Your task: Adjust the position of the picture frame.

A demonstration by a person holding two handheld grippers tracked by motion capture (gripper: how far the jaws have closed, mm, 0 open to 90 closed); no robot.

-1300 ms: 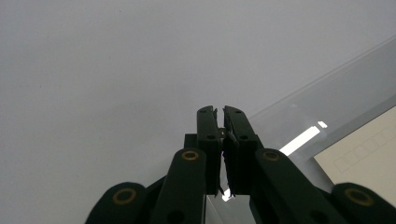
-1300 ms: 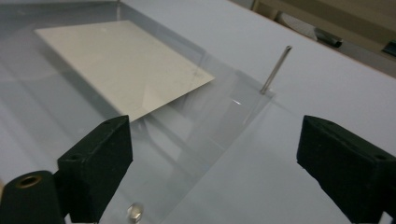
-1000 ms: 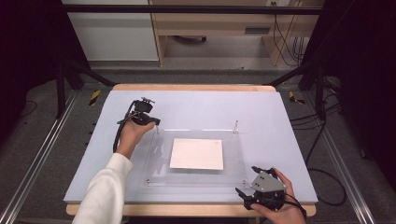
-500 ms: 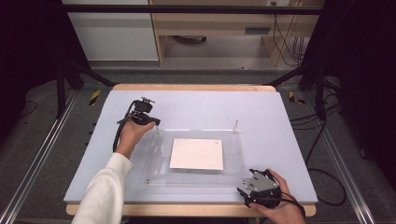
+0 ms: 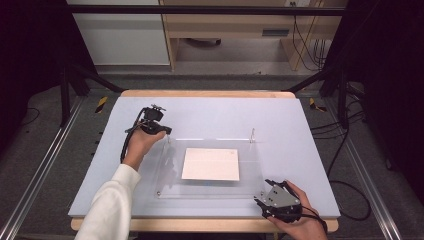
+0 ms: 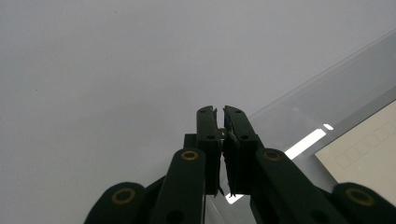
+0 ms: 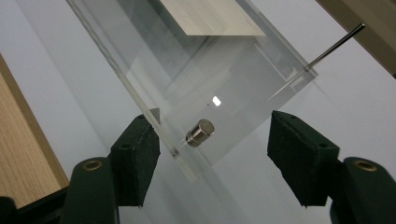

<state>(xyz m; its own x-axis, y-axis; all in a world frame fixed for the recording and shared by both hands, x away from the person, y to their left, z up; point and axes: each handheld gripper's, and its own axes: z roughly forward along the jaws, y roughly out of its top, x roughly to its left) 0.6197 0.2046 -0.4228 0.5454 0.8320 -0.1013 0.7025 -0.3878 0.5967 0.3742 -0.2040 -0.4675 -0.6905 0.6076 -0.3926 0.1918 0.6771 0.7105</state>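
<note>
**Two grippers at opposite corners of a clear plate**

Pale grey mat [image 5: 210,112] covers a wooden table, with dark framing and cables around it. On the mat lies a clear plate [image 5: 172,172], the landmark for everything else. A white sheet [image 5: 211,164] rests at the plate's middle. A thin pin [image 5: 252,135] stands upright at the plate's far right corner.

At the plate's far left corner, the left gripper [image 5: 166,132] is held by a hand reaching out of a white sleeve [image 5: 107,210]. In the left gripper view its jaws stand pressed together, with only a hairline gap, right at the plate's edge; whether anything thin is pinched there, I cannot tell.

At the plate's near right corner sits the right gripper [image 5: 259,200]. Its jaws have just been closing, yet remain apart: in the right gripper view the plate's corner and a small metal stud [image 7: 200,132] lie between the pads [image 7: 136,161]. One pad is just beside the plate's edge; the other is well apart from it.
</note>
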